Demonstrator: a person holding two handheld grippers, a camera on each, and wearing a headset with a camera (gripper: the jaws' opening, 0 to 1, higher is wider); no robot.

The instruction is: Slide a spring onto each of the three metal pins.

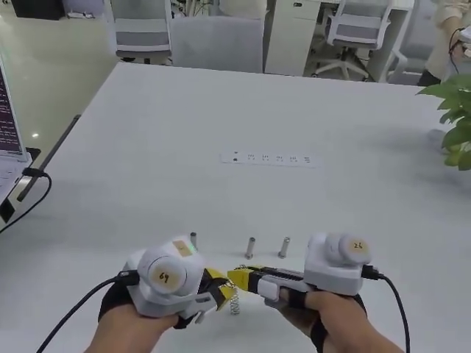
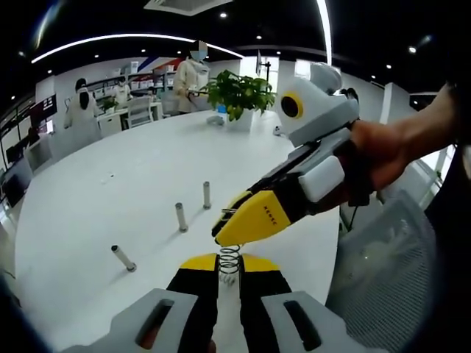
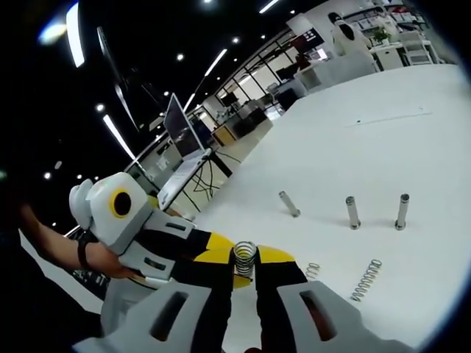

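We pinch the small coiled steel-wire spring (image 2: 229,266) between both yellow-tipped grippers, left gripper (image 2: 229,257) and right gripper (image 3: 245,269) each clamped on it, near three smooth upright metal pins (image 1: 250,247).

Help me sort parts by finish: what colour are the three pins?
The pins are silver-grey metal, clearest in the right gripper view.

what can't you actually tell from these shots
1. The held spring: in the head view the yellow tips of the left gripper and right gripper hide it, and which one grips it is unclear.
2. Right gripper view: a small loose spring is tiny and may be partly behind that gripper's jaw.
3. Head view: the laptop is cut by the left edge, and its text is too small to read.
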